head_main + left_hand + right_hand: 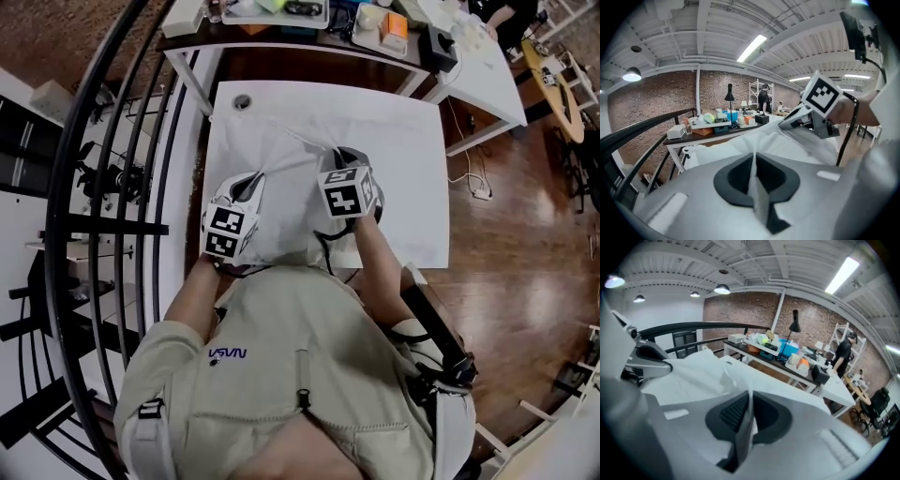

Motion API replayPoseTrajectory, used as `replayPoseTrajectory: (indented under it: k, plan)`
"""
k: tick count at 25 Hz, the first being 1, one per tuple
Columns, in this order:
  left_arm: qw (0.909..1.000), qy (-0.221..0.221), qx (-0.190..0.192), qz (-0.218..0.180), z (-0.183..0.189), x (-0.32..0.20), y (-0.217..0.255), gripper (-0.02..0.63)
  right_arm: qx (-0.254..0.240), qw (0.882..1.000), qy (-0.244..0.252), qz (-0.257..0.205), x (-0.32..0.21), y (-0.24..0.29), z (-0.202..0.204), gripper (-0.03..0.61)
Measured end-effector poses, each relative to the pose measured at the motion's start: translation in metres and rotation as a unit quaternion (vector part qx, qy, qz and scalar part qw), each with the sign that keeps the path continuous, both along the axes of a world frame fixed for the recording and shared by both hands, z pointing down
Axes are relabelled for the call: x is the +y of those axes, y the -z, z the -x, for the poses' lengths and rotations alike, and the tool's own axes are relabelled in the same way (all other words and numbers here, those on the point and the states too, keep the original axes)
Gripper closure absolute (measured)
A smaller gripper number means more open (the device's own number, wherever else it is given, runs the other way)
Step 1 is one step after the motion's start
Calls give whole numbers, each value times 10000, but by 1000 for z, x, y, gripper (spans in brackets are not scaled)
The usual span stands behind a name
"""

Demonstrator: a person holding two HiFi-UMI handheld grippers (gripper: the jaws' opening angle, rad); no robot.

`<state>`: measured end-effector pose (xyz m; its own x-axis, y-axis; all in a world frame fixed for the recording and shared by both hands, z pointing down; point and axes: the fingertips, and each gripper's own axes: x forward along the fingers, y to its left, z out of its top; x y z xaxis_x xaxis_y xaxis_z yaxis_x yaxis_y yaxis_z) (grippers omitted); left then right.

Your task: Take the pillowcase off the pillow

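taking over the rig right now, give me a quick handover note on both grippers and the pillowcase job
Left gripper: shut on a fold of the white pillowcase.
Right gripper: shut on the pillowcase too, next to the left one.
Things: the pillowcase lies bunched on the white table in front of the person. The pillow cannot be told apart from the fabric.
Done: both grips taken.
Left: pull the case off. No bare pillow shows yet.
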<state>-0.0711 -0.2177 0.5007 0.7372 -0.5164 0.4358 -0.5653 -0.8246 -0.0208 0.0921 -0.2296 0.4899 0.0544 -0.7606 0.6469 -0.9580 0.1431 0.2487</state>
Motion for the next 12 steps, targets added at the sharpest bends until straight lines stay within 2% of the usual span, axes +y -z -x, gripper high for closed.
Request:
replayPoseTrajectory:
  k: [4,7,9,12]
  plan:
    - [9993,88,357,-22,22,15,12,600,-252,9970,-714,-141,21,2,-56,568]
    - [9986,122,485,192,31,25,3,600,-433,9933,-1069,-71,41,-17,-82,568]
    - [9970,205,552,512,33,29,-16,601,-372,9934,-1086,-20,46,-27,-78,569]
    - [9937,326,610,883,34,28,-45,600,-78,9965,-828,58,43,-32,-64,569]
